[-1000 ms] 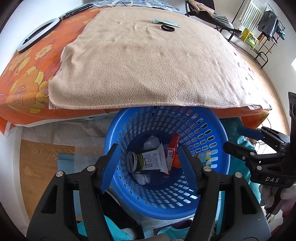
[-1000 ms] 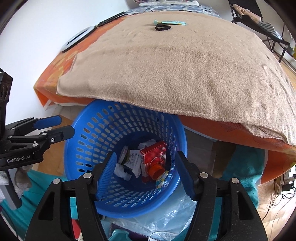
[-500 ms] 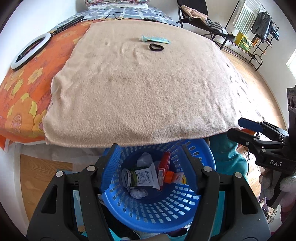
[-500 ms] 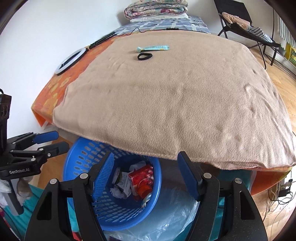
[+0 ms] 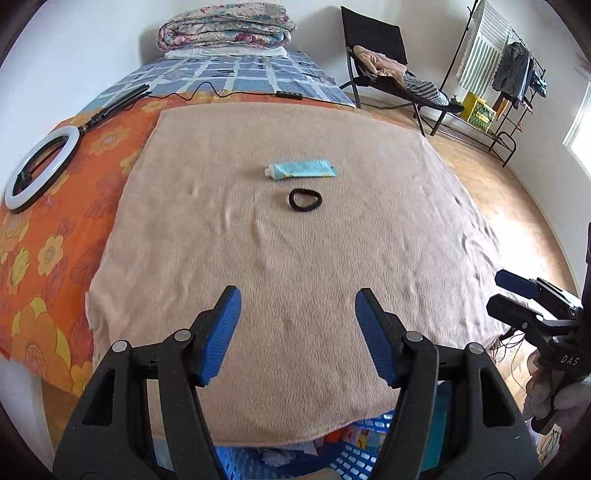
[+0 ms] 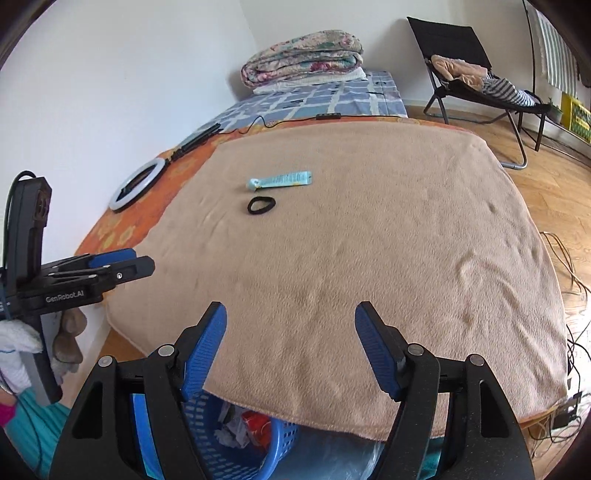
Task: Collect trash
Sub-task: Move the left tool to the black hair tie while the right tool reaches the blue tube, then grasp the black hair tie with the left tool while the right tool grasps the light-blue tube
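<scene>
A light-blue tube (image 5: pixel 302 170) and a black hair tie (image 5: pixel 305 199) lie on the tan blanket (image 5: pixel 295 258) toward the far side of the bed. Both show in the right wrist view too, the tube (image 6: pixel 280 180) and the hair tie (image 6: pixel 261 205). My left gripper (image 5: pixel 297 321) is open and empty above the blanket's near edge. My right gripper (image 6: pixel 290 339) is open and empty, also over the near edge. The blue trash basket (image 5: pixel 354 458) with trash in it peeks out below the bed edge, and also shows in the right wrist view (image 6: pixel 236 435).
A white ring light (image 5: pixel 38 168) lies on the orange flowered sheet at left. Folded quilts (image 5: pixel 225 26) sit at the bed's far end. A black folding chair (image 5: pixel 384 74) and a clothes rack (image 5: pixel 498 74) stand on the wood floor at right.
Both grippers have risen and tilted up from looking down into the basket to looking across the bed. The basket has slid almost out of view below.
</scene>
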Demonstrator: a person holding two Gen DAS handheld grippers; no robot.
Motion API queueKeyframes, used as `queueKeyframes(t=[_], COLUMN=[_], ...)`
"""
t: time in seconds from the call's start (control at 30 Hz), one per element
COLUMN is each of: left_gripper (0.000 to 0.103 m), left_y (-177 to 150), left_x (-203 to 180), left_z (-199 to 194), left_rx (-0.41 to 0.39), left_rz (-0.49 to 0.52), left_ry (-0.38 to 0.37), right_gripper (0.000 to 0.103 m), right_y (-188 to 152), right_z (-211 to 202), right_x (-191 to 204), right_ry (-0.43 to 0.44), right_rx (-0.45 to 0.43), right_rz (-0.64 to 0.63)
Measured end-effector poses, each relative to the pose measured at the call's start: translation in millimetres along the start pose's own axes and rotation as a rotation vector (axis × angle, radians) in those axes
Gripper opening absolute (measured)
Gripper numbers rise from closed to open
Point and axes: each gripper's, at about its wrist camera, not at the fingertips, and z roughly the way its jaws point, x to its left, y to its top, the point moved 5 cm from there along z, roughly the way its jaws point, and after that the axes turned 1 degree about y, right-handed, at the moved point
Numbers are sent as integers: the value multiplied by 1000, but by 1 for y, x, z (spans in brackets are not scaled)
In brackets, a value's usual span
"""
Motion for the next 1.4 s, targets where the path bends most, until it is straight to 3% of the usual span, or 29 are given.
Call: queueKeyframes(t=[0.17, 0.23, 0.37, 0.47, 0.7, 0.8, 0.9, 0.93, 0.97, 1.07, 1.4], left_gripper=[57, 49, 47, 38, 38, 27, 24, 20, 9, 5, 3], left_y=[29, 37, 48, 57, 68, 70, 70, 70, 71, 72, 66], left_x=[0, -1, -6, -12, -8, -4, -2, -2, -1, 0, 21], left_z=[28, 42, 70, 93, 134, 143, 152, 154, 156, 157, 138], left_rx=[3, 10, 25, 44, 79, 89, 94, 93, 91, 80, 71], left_rz=[-14, -11, -4, 20, 30, 36, 46, 47, 52, 65, 50], left_ry=[-36, -34, -52, -50, -16, -4, 13, 18, 31, 36, 29], right_gripper=[72, 72, 72, 72, 71, 71, 68, 66, 66, 65, 63], right_y=[21, 29, 46, 58, 92, 108, 122, 125, 129, 140, 164], right_z=[13, 20, 33, 43, 74, 91, 109, 116, 121, 138, 205], right_x=[-7, -9, -14, -18, -30, -33, -31, -30, -29, -27, -4], right_ry=[20, 48, 89, 104, 160, 198, 225, 232, 240, 262, 293], right_rx=[12, 33, 51, 53, 56, 58, 67, 72, 76, 85, 137], right_rz=[-2, 4, 7, -11, -4, 8, -1, -3, -3, 17, 19])
